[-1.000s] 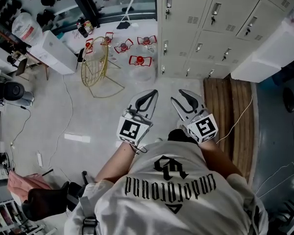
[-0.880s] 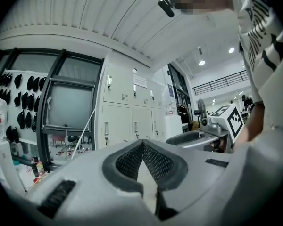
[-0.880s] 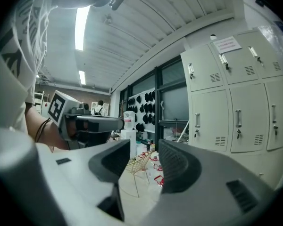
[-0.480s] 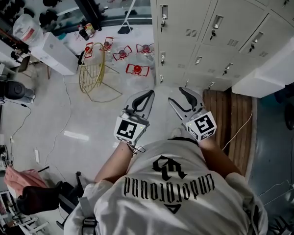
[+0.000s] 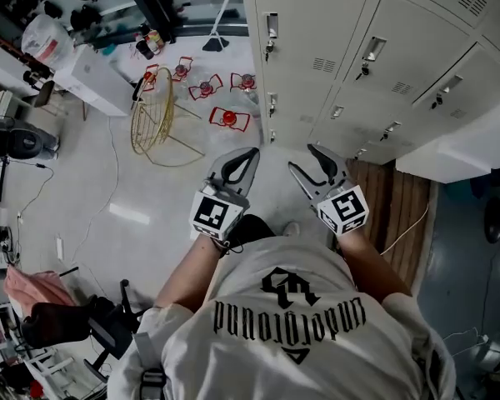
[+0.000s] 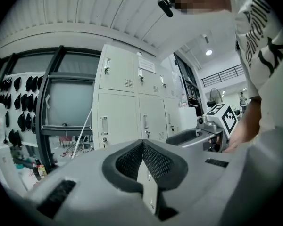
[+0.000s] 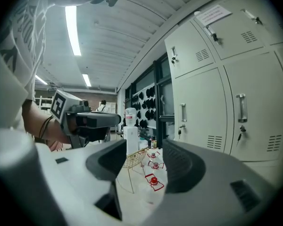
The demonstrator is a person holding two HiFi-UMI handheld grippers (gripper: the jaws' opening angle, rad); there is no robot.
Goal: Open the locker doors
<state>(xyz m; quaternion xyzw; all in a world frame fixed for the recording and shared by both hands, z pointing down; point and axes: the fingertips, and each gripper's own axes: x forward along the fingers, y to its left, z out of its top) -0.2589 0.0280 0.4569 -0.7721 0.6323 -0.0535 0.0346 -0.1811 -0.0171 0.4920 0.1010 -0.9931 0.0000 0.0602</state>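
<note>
Lockers [image 5: 333, 65] right of wire chair [image 5: 154, 119]

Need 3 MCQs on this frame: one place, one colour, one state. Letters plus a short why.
1. Where is the gold wire frame?
A) on the floor, left of the lockers
B) on the wooden planks
C) inside a locker

2. What colour are the locker doors?
A) red
B) pale grey
C) black

3. What state is the right hand-held gripper in?
A) shut on a locker handle
B) shut on a key
C) open, nothing between its jaws

Answers:
1 A: the head view shows it standing on the floor beside the lockers' left end.
2 B: every door in view is pale grey.
3 C: its jaws have just been opening, and only the floor shows through the gap.
</note>
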